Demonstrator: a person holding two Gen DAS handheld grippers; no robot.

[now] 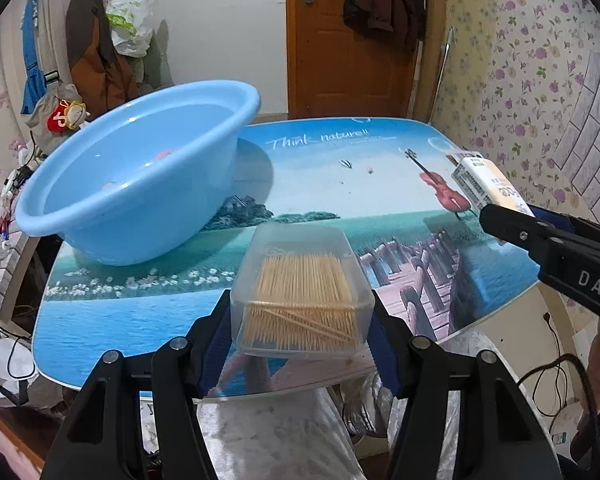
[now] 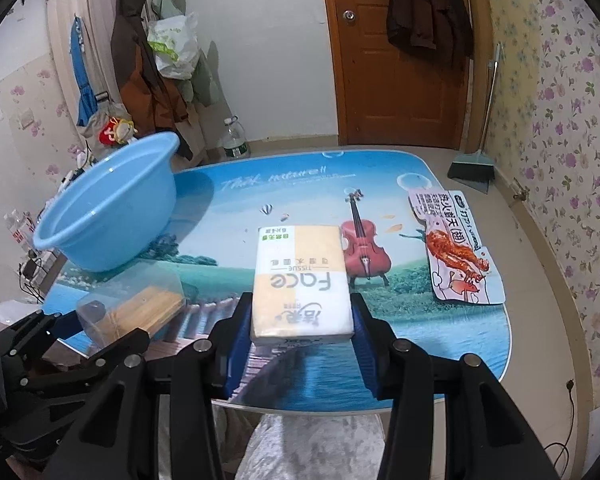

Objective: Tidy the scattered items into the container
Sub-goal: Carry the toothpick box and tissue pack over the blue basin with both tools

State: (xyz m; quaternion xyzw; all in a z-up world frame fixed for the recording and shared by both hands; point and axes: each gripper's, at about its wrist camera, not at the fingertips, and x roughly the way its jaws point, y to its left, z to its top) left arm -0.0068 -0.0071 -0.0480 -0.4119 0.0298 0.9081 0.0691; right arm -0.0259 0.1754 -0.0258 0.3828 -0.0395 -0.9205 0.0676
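Note:
My left gripper (image 1: pixel 300 336) is shut on a clear plastic toothpick box (image 1: pixel 300 292) and holds it above the table's near edge. The light blue basin (image 1: pixel 136 172) sits at the table's left, ahead and left of it. My right gripper (image 2: pixel 302 328) is shut on a yellow and white tissue pack (image 2: pixel 302 280), held above the table. The basin also shows in the right wrist view (image 2: pixel 108 208), far left. The toothpick box (image 2: pixel 136 312) and left gripper (image 2: pixel 112 344) appear at lower left there. The tissue pack (image 1: pixel 488 184) and right gripper (image 1: pixel 512 224) appear at right in the left wrist view.
A flat snack packet (image 2: pixel 456 248) with a chicken picture lies at the table's right. The table (image 2: pixel 440 344) has a blue landscape print. A door, hanging coats, a dustpan (image 2: pixel 472 168) and a water bottle (image 2: pixel 234 140) stand beyond it.

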